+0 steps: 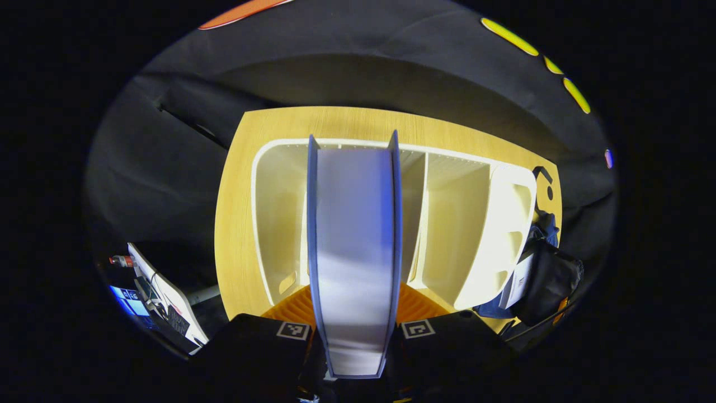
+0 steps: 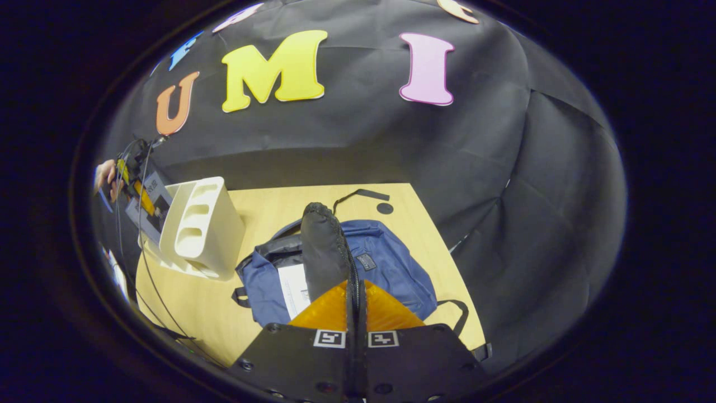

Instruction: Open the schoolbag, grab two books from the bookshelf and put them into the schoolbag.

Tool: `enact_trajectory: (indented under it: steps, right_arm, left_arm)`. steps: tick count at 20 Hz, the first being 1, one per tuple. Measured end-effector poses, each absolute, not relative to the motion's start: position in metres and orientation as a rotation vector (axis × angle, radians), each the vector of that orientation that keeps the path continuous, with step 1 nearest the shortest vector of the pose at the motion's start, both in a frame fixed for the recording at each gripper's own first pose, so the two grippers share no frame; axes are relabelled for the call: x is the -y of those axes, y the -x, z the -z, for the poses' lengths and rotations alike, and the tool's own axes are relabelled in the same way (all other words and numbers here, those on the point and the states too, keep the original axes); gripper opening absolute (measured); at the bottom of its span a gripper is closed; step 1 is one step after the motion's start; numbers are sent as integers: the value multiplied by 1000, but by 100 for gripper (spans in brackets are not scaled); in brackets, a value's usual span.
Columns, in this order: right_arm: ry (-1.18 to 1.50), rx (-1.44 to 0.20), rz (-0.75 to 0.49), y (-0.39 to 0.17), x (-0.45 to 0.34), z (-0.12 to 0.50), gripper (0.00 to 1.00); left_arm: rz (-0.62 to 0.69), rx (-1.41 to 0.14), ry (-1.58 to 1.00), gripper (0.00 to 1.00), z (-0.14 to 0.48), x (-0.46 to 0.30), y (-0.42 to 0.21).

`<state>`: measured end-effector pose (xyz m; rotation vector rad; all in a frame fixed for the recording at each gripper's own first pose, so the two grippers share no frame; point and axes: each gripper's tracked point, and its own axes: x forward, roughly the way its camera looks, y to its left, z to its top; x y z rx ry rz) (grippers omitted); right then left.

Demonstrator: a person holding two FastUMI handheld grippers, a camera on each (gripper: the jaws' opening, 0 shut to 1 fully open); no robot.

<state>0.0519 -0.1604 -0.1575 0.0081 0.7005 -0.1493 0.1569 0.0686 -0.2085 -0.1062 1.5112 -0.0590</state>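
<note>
Gripping a book (image 1: 353, 246) over the bookshelf (image 1: 470, 224), the left gripper (image 1: 354, 330) was mid-fetch, while the right gripper (image 2: 356, 313) pinched the schoolbag (image 2: 386, 263) flap (image 2: 324, 252) up on the table (image 2: 268, 207); next, carry the book into that opening.

Showing no legible words or numbers anywhere. Sitting at six o'clock in the left gripper view, two square coded markers (image 1: 293, 330) on the left gripper (image 1: 355, 313), carrying block patterns, not letters. Sitting likewise at six o'clock in the right gripper view, a matching pair of markers (image 2: 328, 338) on the right gripper (image 2: 356, 288). Lying near centre on the blue schoolbag (image 2: 391, 268), a small patch (image 2: 366, 261), too small for reading. Poking out at seven o'clock, a white printed sheet (image 2: 292, 288), its print blurring beyond reading.
</note>
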Motion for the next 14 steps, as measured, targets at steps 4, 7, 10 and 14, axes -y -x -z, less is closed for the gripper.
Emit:
enact_trajectory:
  steps: [4,7,10,14]
  right_arm:
    - [-3,-694,136,-53,159,158,0]
    - [-2,-692,123,-50,158,158,0]
    - [-11,-696,108,-47,157,161,0]
    - [-10,-702,95,-45,158,162,0]
  left_arm:
    - [96,-1459,156,45,168,-78,-131]
    - [106,-1412,239,45,136,-83,-110]
    - [98,-1340,289,45,104,-97,-94]
    - [133,-1245,375,45,67,-100,-71]
